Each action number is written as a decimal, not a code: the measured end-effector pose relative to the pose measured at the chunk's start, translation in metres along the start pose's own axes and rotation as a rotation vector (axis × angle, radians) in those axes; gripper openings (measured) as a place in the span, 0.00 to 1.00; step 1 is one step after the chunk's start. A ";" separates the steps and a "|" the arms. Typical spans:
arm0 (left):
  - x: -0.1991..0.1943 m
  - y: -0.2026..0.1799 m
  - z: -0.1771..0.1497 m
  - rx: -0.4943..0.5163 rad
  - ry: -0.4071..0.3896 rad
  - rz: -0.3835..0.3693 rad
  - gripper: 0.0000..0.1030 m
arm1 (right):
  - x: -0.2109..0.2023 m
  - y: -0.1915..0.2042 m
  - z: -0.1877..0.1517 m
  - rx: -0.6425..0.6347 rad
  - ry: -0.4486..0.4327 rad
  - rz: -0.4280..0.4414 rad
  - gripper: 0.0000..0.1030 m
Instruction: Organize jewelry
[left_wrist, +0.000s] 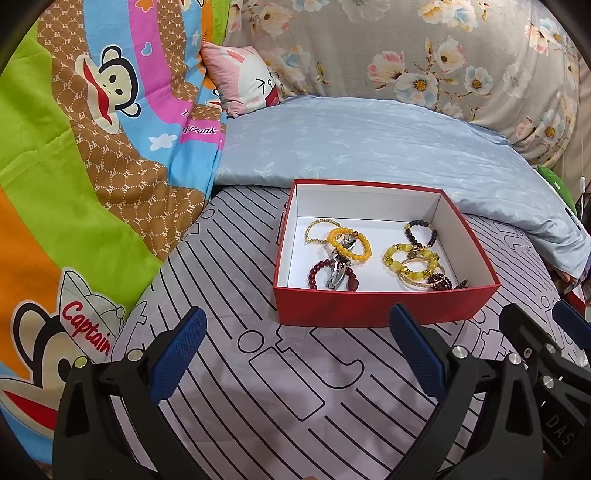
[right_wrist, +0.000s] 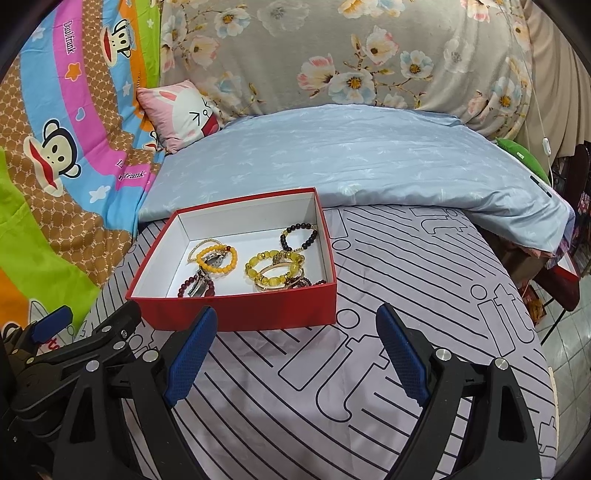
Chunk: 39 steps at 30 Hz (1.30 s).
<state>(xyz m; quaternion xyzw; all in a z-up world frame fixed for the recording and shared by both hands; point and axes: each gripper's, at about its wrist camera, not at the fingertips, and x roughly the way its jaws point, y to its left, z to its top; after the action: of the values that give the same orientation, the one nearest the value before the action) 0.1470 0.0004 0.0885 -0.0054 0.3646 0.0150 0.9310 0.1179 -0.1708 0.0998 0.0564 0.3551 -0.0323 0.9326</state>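
Note:
A red box (left_wrist: 369, 304) with a white inside sits on the striped bed sheet; it also shows in the right wrist view (right_wrist: 258, 308). Inside lie several bead bracelets: an orange one (left_wrist: 351, 242), a yellow one (left_wrist: 410, 262), a black one (left_wrist: 421, 232), a dark red one (left_wrist: 317, 271), and a metal hair clip (left_wrist: 338, 275). My left gripper (left_wrist: 297, 325) is open and empty, just in front of the box. My right gripper (right_wrist: 295, 325) is open and empty, in front of the box's right corner. The right gripper also shows in the left wrist view (left_wrist: 535, 339).
A light blue quilt (left_wrist: 369, 147) lies folded behind the box. A colourful cartoon blanket (left_wrist: 74, 166) is piled at the left. A pink pillow (left_wrist: 243, 81) and a floral cover (left_wrist: 406, 48) are at the back. The bed's edge drops to a tiled floor (right_wrist: 569, 350) at the right.

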 end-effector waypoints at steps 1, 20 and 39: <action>0.000 0.000 0.000 0.001 0.000 0.001 0.92 | 0.000 0.000 0.000 0.003 0.001 0.002 0.82; 0.003 -0.001 -0.002 0.007 0.005 0.001 0.92 | 0.004 -0.001 -0.002 0.013 0.011 0.003 0.82; 0.005 0.000 -0.003 -0.003 0.014 -0.003 0.92 | 0.004 -0.001 -0.002 0.012 0.012 0.004 0.82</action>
<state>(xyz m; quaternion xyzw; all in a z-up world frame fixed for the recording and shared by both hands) 0.1490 0.0002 0.0827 -0.0075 0.3711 0.0143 0.9284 0.1197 -0.1717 0.0959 0.0629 0.3602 -0.0323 0.9302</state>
